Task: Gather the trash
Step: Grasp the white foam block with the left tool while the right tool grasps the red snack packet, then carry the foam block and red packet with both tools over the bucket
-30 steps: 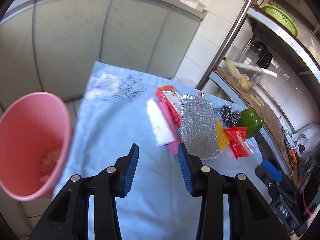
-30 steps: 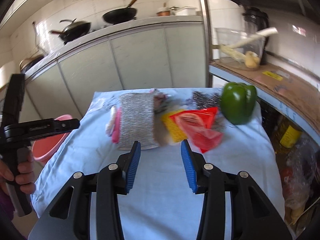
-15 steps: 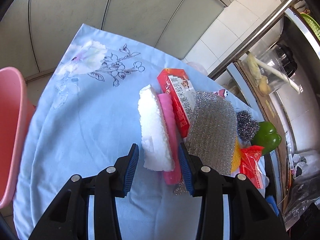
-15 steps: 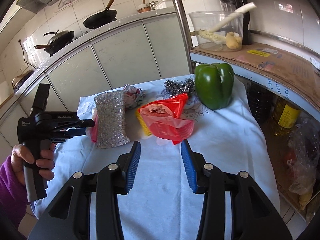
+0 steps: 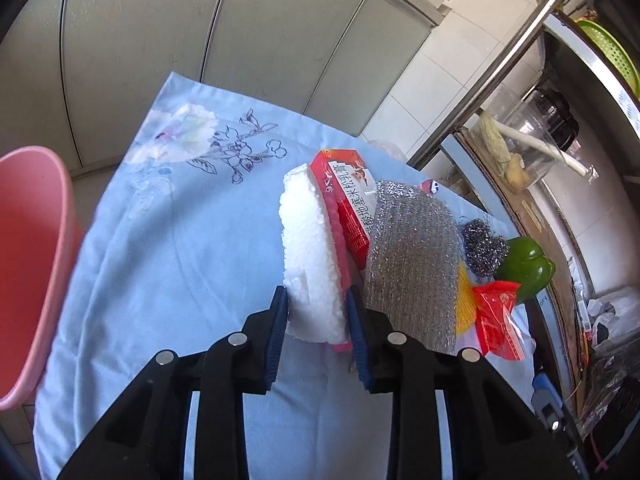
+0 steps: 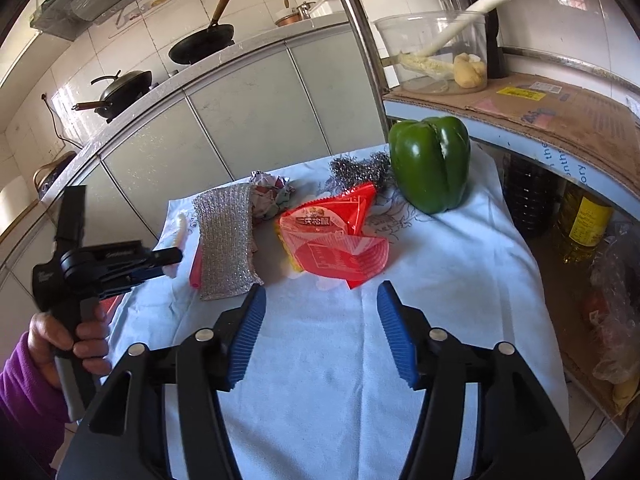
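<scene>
On the table (image 6: 440, 280), under a pale blue cloth (image 5: 180, 260), the trash lies in a row at the far half; nearest the left gripper (image 5: 316, 316) is a white foam piece (image 5: 308, 248) with a pink strip (image 5: 340, 236) against its right side; the left fingers (image 5: 278, 320) stand either side of the near end of both and are closing, the left pad at the foam's edge, the right pad at the strip; whether they press yet cannot be told. Just right of the strip lies a red box (image 5: 348, 196), partly under a silver scourer (image 5: 412, 256); beyond that come a yellow sponge (image 5: 464, 304), a red wrapper (image 5: 496, 320), a steel wool ball (image 5: 480, 248) and a green pepper (image 5: 528, 268). A pink bin (image 5: 28, 264) stands at the left, off the table edge.

In the right wrist view, the right gripper (image 6: 320, 320) hovers over bare cloth, its fingers (image 6: 394, 332) apart and opening, nothing between them; the red wrapper (image 6: 336, 240) lies just ahead; a crumpled paper ball (image 6: 270, 194) sits behind the scourer (image 6: 226, 240); the pepper (image 6: 432, 164) stands upright at the far right. A hand (image 6: 68, 344) in a purple sleeve (image 6: 24, 400) holds the left gripper (image 6: 168, 260) at the left.
</scene>
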